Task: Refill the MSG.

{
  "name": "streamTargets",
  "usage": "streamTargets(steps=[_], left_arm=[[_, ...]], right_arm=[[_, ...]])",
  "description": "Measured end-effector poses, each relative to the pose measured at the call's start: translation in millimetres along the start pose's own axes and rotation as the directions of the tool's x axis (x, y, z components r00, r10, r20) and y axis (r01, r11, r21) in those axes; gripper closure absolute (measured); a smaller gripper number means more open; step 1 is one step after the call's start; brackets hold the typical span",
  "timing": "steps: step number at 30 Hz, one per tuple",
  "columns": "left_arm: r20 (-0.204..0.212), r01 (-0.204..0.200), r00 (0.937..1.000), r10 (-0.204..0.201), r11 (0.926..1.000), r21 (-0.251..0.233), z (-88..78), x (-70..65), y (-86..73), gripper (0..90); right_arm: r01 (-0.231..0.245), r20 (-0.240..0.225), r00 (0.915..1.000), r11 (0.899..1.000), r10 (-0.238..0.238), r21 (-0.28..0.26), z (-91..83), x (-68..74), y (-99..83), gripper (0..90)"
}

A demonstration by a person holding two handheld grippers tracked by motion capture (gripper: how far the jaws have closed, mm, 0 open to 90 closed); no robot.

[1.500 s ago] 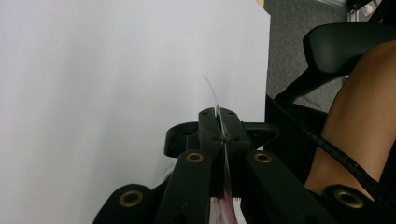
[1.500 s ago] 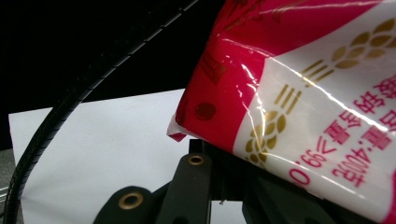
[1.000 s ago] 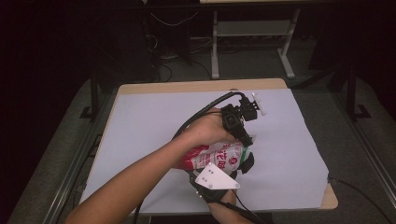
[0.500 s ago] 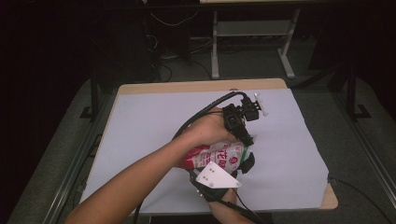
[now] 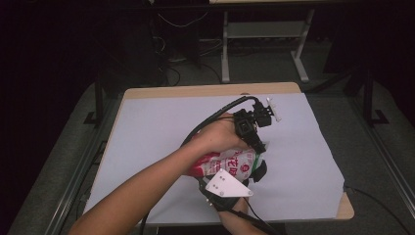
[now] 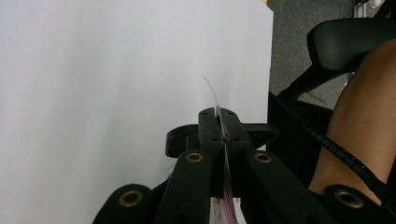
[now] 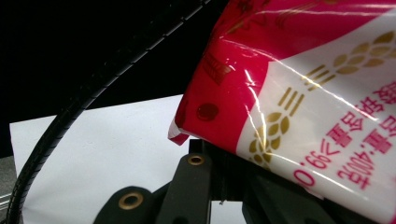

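I am holding a red-and-white packet between my two tools, just above the white sheet that is covering the counter. My left hand-held gripper is clenching a thin clear film edge of the packet at its far end; my right hand-held gripper is closing on the packet's near end, with the packet lying across its jaws in the right gripper view. Around the packet the sheet is lying bare on every side, with the widest open stretch to its left and a narrower band toward the counter's right edge. Beyond the counter, grey carpet is running into a dark room, with a metal stand behind. The packet is glossy, crinkled plastic, printed with gold wheat ears; the sheet is matte and smooth, the counter's rim pale wood.
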State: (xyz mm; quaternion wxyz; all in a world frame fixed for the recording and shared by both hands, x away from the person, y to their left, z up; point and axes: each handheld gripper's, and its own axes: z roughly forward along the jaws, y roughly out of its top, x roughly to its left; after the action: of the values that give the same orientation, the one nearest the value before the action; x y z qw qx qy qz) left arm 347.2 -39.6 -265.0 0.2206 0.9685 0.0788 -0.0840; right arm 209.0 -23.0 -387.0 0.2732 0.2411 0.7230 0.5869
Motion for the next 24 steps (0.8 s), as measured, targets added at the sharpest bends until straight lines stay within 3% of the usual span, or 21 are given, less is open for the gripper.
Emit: streamTargets(steps=[24], left_arm=[[0.001, 0.004, 1.0, -0.004, 1.0, -0.003, 0.3, 0.9, -0.6, 89.8]], right_arm=[[0.003, -0.003, 1.0, 1.0, -0.003, 0.0, 0.3, -0.3, -0.1, 90.0]])
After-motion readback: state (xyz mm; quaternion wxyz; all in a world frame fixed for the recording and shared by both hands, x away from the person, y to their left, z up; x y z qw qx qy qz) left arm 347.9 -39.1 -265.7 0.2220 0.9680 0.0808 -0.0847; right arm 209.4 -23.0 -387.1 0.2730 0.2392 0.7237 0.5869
